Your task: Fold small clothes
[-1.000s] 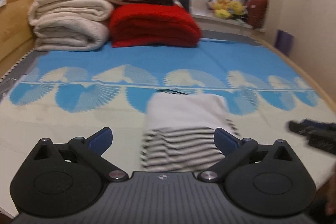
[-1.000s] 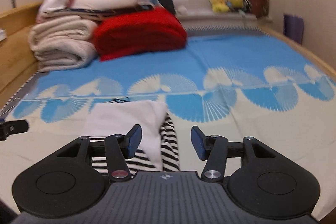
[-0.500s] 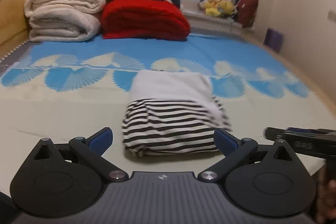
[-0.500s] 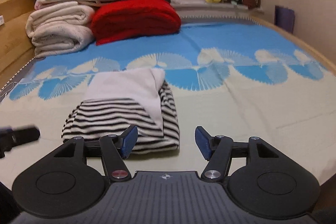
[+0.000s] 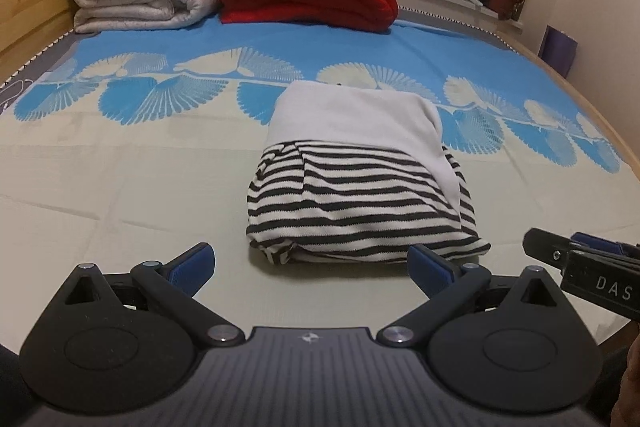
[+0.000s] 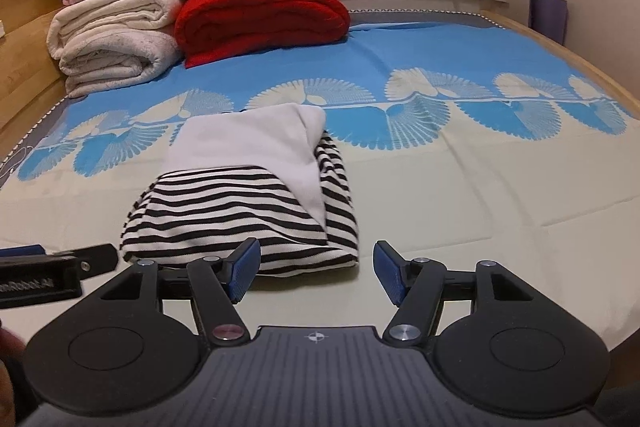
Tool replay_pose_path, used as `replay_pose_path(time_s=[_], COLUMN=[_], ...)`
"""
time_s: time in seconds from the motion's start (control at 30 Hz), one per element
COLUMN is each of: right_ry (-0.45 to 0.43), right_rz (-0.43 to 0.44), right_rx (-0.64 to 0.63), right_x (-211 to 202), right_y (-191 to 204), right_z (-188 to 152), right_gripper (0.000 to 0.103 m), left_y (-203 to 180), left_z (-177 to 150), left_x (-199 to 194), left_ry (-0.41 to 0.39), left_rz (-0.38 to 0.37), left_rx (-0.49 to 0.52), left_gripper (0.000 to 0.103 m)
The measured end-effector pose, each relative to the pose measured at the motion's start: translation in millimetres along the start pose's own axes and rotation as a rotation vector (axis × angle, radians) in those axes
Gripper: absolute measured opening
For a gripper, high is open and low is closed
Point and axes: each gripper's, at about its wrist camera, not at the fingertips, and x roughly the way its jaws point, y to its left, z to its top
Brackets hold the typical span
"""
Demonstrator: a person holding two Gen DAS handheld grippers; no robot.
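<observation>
Striped garment [image 5: 360, 203] lies folded into a compact bundle near the bed's [image 5: 120, 187] front edge. Left claw [image 5: 312, 263] wide, right claw [image 6: 316, 271] half-spread after just opening; both empty, so folding appears essentially complete.

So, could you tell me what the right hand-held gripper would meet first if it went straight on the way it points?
Probably the near right corner of the folded striped garment: the right hand-held gripper, jaws open and empty, points just past that hem, though depth is unclear.

Bare bedsheet [image 5: 120, 187] surrounds the folded striped garment [image 5: 360, 203]; stacked blankets [image 6: 192, 11] block the far end.
</observation>
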Motion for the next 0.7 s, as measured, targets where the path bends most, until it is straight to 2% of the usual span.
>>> replay_pose_path(time_s=[0.23, 0.7], right_ry=[0.007, 0.020], right_rz=[0.018, 0.044], right_rx=[-0.021, -0.044], right_x=[5, 9], right_y=[14, 29], right_z=[1, 0], right_gripper=[0.066, 0.069], left_y=[2, 4], left_z=[-1, -2], left_x=[-2, 0], left_ry=[-0.020, 0.007], left_rz=[-0.011, -0.026], left_rx=[0.019, 0.004], left_gripper=[0.102, 0.102])
